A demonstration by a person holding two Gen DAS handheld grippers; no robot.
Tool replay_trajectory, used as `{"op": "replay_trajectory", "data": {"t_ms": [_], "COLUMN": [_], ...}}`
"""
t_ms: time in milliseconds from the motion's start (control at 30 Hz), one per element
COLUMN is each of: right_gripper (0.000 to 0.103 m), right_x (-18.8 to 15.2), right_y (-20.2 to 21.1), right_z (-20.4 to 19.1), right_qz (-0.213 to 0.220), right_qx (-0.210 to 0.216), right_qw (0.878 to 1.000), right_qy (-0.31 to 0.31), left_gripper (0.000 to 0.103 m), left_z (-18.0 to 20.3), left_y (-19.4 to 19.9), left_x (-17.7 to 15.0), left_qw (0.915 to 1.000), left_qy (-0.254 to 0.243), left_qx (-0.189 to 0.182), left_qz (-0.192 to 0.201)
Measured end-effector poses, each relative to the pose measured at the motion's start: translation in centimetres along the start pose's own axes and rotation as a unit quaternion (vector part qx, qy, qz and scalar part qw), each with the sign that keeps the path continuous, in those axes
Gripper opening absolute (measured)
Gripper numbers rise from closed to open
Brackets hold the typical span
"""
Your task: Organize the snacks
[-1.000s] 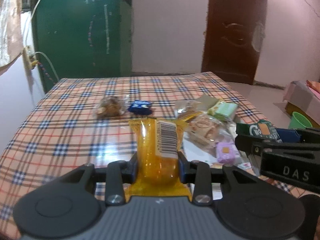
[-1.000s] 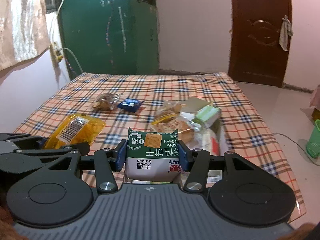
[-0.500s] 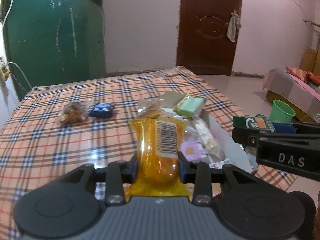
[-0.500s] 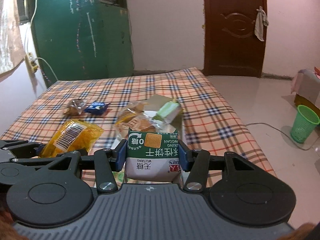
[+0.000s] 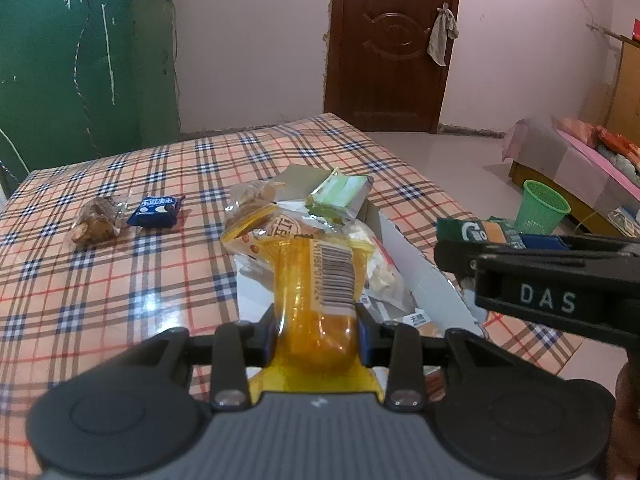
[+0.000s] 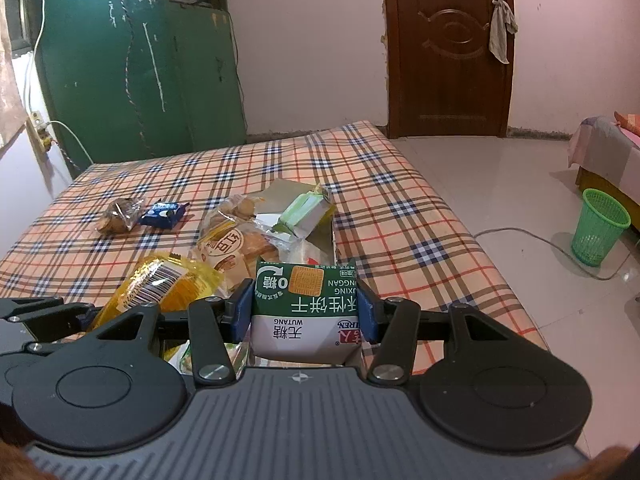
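My left gripper [image 5: 318,330] is shut on a yellow snack packet [image 5: 320,284] with a barcode, held above a white cardboard box [image 5: 416,276] heaped with snack packets. My right gripper [image 6: 306,314] is shut on a green and white biscuit packet [image 6: 306,312], hovering over the near end of the same box [image 6: 324,236]. In the right wrist view the yellow packet [image 6: 160,290] and the left gripper sit at lower left. In the left wrist view the right gripper's side [image 5: 544,276] shows at right. A pale green packet [image 5: 340,192] tops the pile.
On the plaid tablecloth [image 5: 120,272] to the left lie a clear bag of brown snacks [image 5: 96,222] and a small blue packet [image 5: 156,212]. A green plastic basket [image 6: 598,226] stands on the floor at right, beside a bed [image 5: 580,160]. A brown door [image 6: 448,48] is behind.
Both grippers have swung to the right with their packets, from the tabletop to over the snack box. Their grips have not changed.
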State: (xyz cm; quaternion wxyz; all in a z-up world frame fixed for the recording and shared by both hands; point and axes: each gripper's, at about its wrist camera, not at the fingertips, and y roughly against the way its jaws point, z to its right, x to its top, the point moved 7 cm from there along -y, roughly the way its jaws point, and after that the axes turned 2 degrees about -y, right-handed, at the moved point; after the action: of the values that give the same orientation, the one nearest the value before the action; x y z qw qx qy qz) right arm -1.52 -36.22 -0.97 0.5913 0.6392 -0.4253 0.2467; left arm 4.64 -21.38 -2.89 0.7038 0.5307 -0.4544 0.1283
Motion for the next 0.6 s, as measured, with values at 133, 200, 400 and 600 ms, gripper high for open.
{"op": "replay_trajectory", "data": {"t_ms": [133, 200, 400, 600], "right_gripper": [0.064, 0.064, 0.064, 0.064], "right_x": [0.3, 0.4, 0.9, 1.3], "right_y": [-0.4, -0.7, -2.1, -3.1], "right_z": [-0.3, -0.3, -0.5, -0.7], "right_qz": [0.000, 0.000, -0.004, -0.005], "right_qx": [0.002, 0.002, 0.004, 0.003], "right_qw": [1.000, 1.000, 1.000, 1.000], "right_qy": [0.001, 0.001, 0.003, 0.004], "left_gripper": [0.035, 0.035, 0.035, 0.035], "left_z": [0.2, 0.4, 0.8, 1.4], "left_y": [-0.5, -0.6, -1.2, -1.6], "left_x": [0.1, 0.1, -0.1, -0.1], "left_qw": [1.0000, 1.0000, 0.9999, 0.9994], "left_qy": [-0.002, -0.003, -0.006, -0.014], "left_qx": [-0.002, -0.003, -0.009, -0.031], "left_qz": [-0.003, -0.005, -0.011, -0.012]}}
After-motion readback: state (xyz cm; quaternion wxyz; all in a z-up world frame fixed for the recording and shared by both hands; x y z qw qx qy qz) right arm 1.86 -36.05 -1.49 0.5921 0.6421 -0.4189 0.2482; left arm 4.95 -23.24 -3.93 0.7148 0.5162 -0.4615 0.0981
